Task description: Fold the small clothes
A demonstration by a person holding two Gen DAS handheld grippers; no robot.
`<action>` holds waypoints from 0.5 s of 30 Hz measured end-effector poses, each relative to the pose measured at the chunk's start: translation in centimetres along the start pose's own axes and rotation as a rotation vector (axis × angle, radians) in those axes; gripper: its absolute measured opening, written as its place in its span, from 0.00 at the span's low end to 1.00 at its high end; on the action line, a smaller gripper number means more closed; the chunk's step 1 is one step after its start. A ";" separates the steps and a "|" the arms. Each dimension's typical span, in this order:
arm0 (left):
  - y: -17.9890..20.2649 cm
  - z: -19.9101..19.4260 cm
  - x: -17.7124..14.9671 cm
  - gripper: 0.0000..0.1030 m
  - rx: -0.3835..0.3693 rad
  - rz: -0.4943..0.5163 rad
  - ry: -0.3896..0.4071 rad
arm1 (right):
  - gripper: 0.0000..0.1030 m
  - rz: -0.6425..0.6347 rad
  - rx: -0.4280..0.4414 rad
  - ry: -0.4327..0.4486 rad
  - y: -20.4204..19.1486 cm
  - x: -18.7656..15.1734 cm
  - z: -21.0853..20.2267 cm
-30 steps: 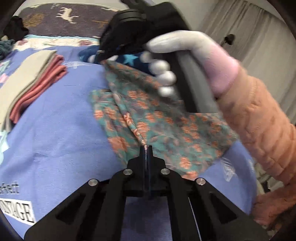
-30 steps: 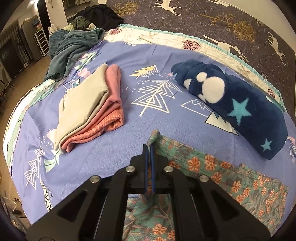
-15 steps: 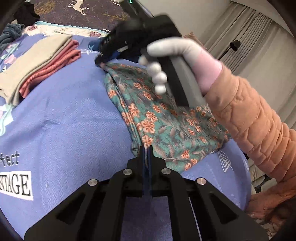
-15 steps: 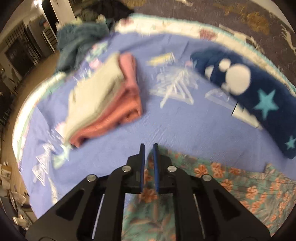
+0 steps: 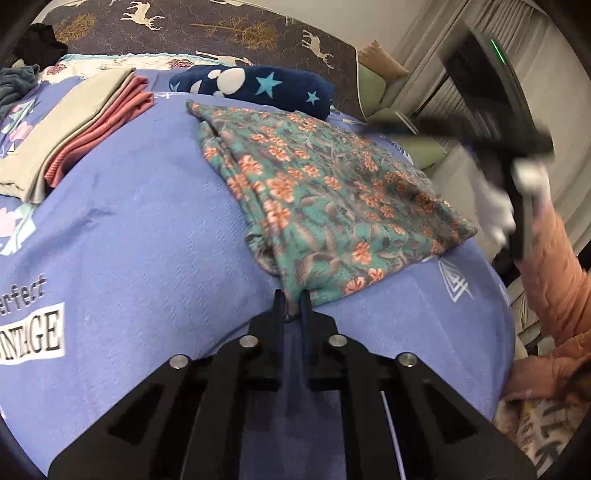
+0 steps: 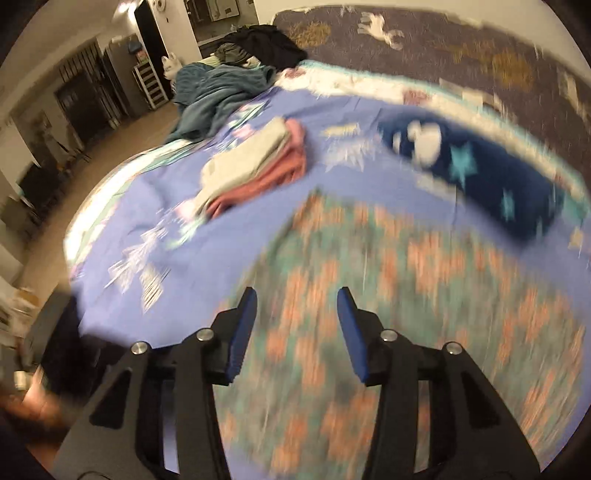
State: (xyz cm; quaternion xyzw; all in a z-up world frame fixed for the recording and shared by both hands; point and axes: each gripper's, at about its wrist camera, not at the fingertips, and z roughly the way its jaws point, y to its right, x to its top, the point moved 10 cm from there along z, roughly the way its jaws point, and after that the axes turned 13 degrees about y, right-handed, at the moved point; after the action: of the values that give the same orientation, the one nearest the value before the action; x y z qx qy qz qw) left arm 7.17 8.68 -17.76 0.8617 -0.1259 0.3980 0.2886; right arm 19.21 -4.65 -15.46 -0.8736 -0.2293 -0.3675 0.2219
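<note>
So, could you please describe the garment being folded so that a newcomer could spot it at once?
Start from the periwinkle-blue printed bedspread. On its right half lies the flat teal cloth with orange flowers, one corner pinched in the left claw. Unlike the plain beige-and-pink folded stack and the navy star fleece nearby, it alone is floral.

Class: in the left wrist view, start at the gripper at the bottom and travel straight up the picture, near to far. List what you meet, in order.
left gripper → floral garment, its near corner pinched → navy star blanket → dark deer-print cover.
</note>
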 end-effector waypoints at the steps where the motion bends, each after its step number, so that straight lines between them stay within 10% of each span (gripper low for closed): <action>1: -0.1 -0.2 -0.2 0.06 0.002 0.009 0.000 | 0.45 0.020 -0.032 -0.003 1.6 -2.2 -1.6; 6: 0.1 -0.8 -0.4 0.04 0.048 0.057 0.011 | 0.37 0.162 -0.461 0.008 16.5 -12.5 -10.2; 8: 0.4 -1.0 -0.2 0.04 0.051 0.062 0.015 | 0.00 0.312 -0.462 0.101 19.2 -13.9 -13.9; 15: 4.3 -2.7 4.2 0.09 -0.076 0.011 0.175 | 0.07 0.540 -0.464 0.278 21.5 -16.7 -20.7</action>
State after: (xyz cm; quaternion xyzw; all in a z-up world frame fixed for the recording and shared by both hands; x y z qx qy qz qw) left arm 6.36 6.93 -11.43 0.8114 -0.1200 0.4681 0.3288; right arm 9.66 -37.26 -19.54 -0.8714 0.1306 -0.4527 0.1362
